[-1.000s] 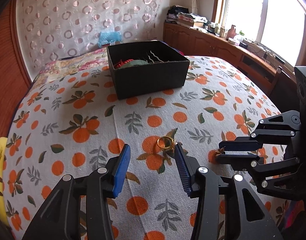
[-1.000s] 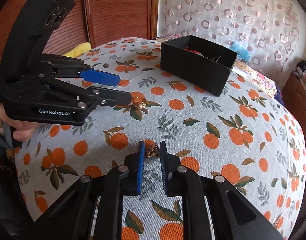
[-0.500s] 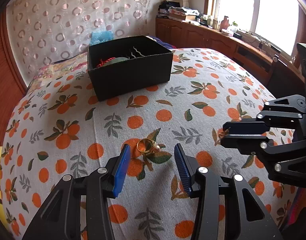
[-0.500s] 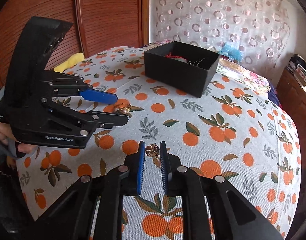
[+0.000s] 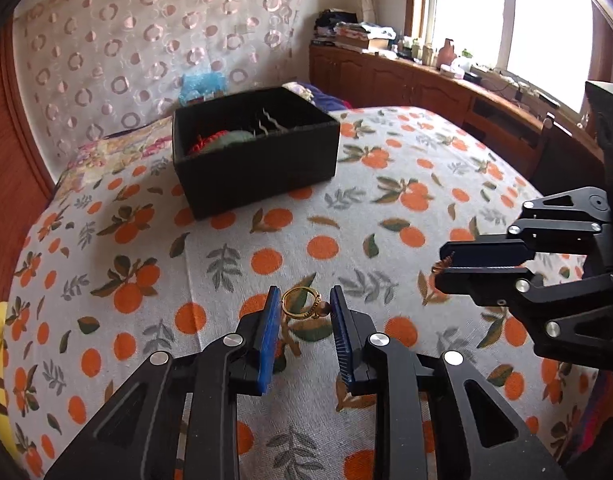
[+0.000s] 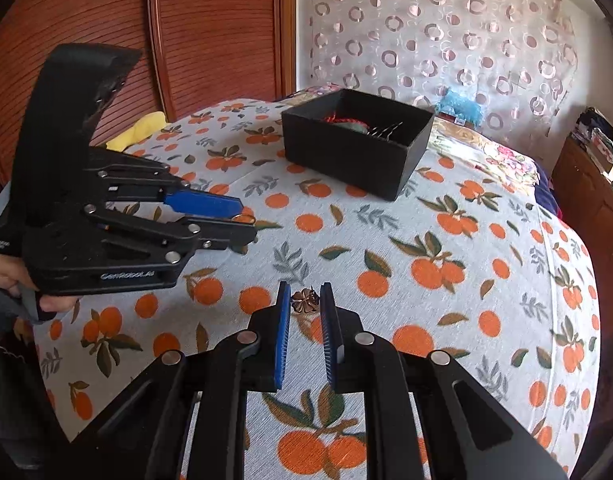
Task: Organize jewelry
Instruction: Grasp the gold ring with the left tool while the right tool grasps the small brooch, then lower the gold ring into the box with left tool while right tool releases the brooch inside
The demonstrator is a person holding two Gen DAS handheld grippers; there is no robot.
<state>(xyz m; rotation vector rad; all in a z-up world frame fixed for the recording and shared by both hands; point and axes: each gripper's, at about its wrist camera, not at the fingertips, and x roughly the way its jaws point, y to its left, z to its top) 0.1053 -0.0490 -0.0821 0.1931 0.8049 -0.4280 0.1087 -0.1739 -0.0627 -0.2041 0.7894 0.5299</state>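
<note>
Jewelry here means two small pieces, both well short of the black box [image 5: 254, 160] on the bed: a gold ring [image 5: 302, 303] between the pads of the left hand-held gripper [image 5: 302, 320], whose jaws have just been closing and look to touch it (whether firmly I cannot tell), and a flower-shaped charm [image 6: 305, 300] pinched in the nearly shut right hand-held gripper [image 6: 305, 312]. Best to confirm the ring's grip before carrying both over the box's rim
</note>
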